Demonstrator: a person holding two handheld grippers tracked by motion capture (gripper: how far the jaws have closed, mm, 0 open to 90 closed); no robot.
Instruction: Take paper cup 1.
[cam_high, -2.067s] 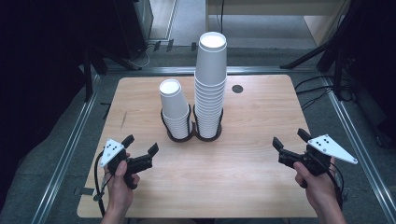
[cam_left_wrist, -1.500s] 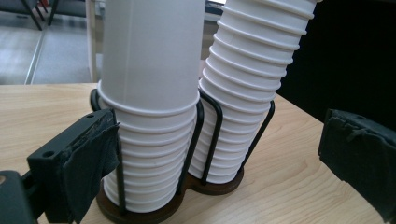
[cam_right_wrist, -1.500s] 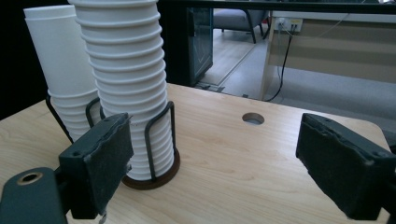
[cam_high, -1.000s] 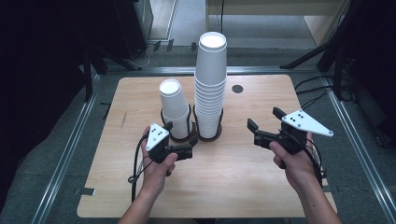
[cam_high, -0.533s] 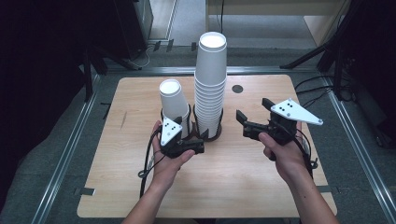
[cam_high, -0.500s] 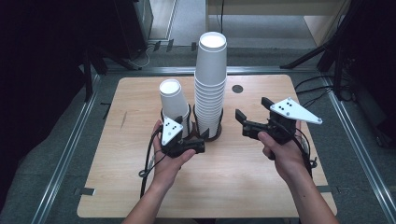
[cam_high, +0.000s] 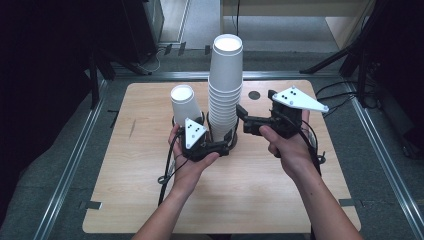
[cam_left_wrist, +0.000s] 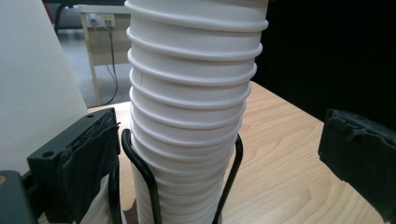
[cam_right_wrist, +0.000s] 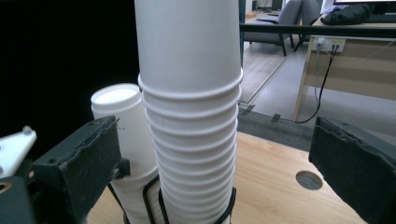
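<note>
A tall stack of white paper cups (cam_high: 226, 85) stands in a black wire holder (cam_high: 231, 139) at mid-table, with a shorter stack (cam_high: 182, 102) beside it on the left. My left gripper (cam_high: 226, 146) sits low at the holder's front. In the left gripper view it is open, its jaws wide on either side of the tall stack (cam_left_wrist: 191, 107) and clear of it. My right gripper (cam_high: 243, 119) comes in from the right at mid-height of the stack. Its jaws have just been opening and stand apart around the tall stack (cam_right_wrist: 191, 116) without touching it.
A round hole (cam_high: 254, 94) lies in the wooden table (cam_high: 280, 200) behind the right gripper. Metal rails (cam_high: 75, 160) run along both sides of the table. A desk with cables (cam_right_wrist: 345, 65) stands beyond the far edge.
Both hands have moved inward from the table's sides to the cup stacks. The right gripper has risen and its jaws stand wider than before.
</note>
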